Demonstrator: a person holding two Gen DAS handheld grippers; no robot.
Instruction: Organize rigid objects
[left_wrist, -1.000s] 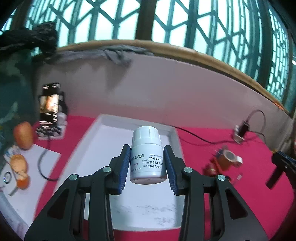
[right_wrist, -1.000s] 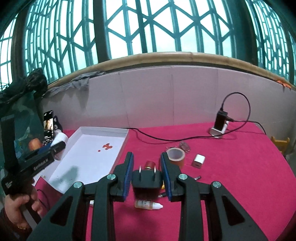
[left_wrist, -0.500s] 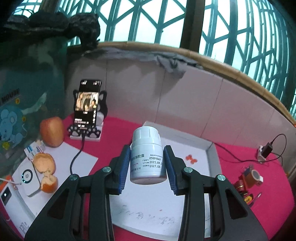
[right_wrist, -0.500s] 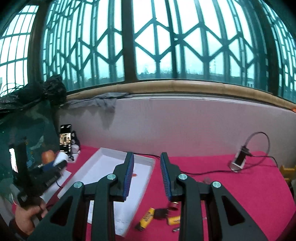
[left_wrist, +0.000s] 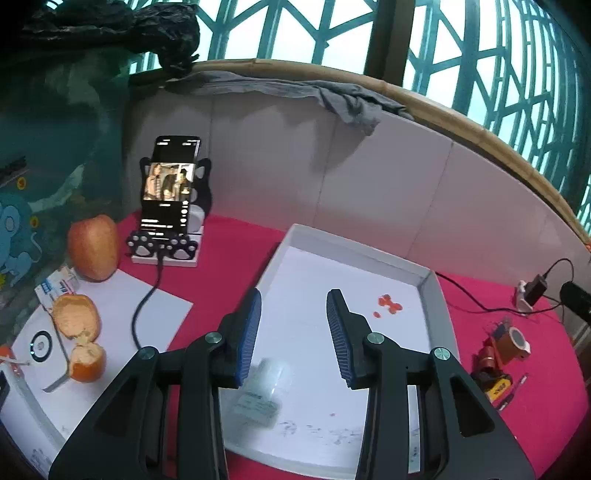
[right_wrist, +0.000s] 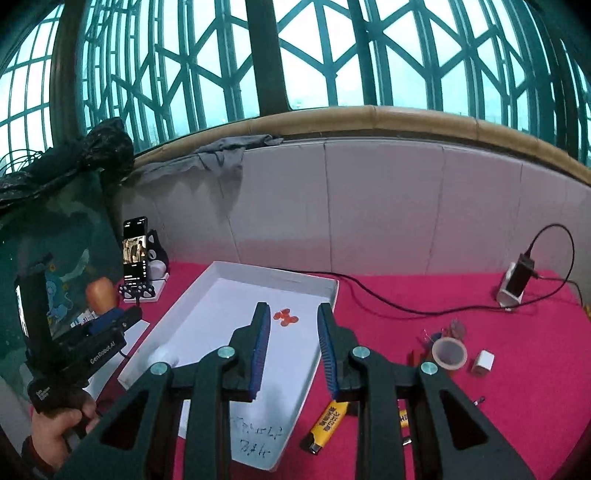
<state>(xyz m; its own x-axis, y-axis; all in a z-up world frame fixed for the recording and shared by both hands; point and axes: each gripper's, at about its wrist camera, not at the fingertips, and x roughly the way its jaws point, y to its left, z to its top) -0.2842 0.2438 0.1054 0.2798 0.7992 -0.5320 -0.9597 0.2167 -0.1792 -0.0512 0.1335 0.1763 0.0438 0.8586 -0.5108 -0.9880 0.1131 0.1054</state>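
My left gripper (left_wrist: 293, 332) is open over the near left part of the white tray (left_wrist: 351, 243). The white pill bottle (left_wrist: 264, 387) is a blurred shape below its fingers, inside the tray. It also shows in the right wrist view (right_wrist: 162, 356) at the tray's (right_wrist: 325, 295) left edge, next to the left gripper (right_wrist: 127, 321). My right gripper (right_wrist: 293, 347) is open and empty above the tray's right side. Small red pieces (left_wrist: 388, 302) lie in the tray. A yellow lighter (right_wrist: 330, 421), a tape roll (right_wrist: 448, 352) and a white plug (right_wrist: 484, 363) lie on the red cloth to the right.
A phone on a stand (left_wrist: 170, 199), an apple (left_wrist: 94, 247) and orange peel (left_wrist: 75, 321) sit to the left on white paper. A charger with black cable (right_wrist: 517, 277) stands at the back right. A white wall (right_wrist: 369, 206) closes the table's back.
My left gripper has opened and let go of the pill bottle, which now sits blurred in the tray. My right gripper, which held a black plug a second ago, is empty.
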